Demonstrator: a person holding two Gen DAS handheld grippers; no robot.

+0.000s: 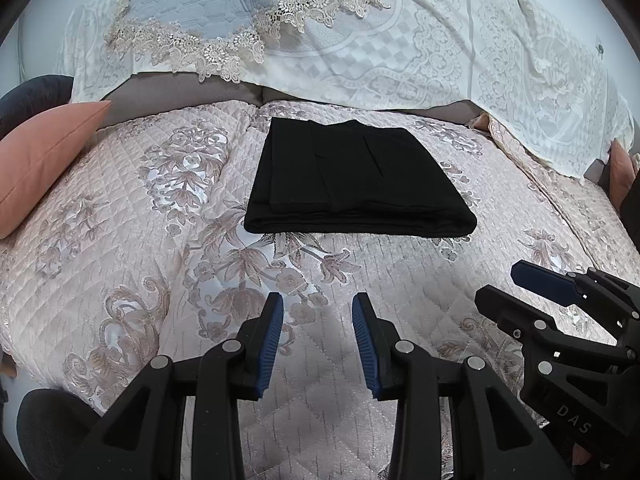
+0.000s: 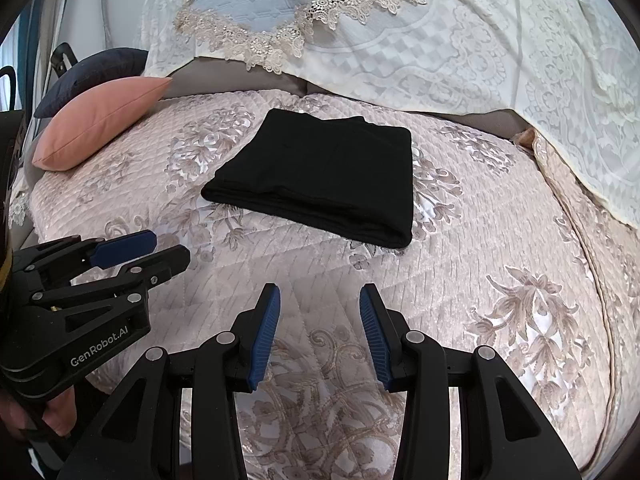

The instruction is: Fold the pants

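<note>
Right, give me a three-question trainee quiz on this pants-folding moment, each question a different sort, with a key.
1. True or false: the black pants lie folded in a compact rectangle on the quilted cover.
2. Multiple choice: the left hand-held gripper is
A. shut on the pants
B. open, holding nothing
C. shut on the pink cushion
3. Fill in: seen from the right wrist, the pink cushion lies to the ____ of the pants.

Key:
1. True
2. B. The right hand-held gripper is open and empty too, and both sit short of the pants.
3. Left
</note>
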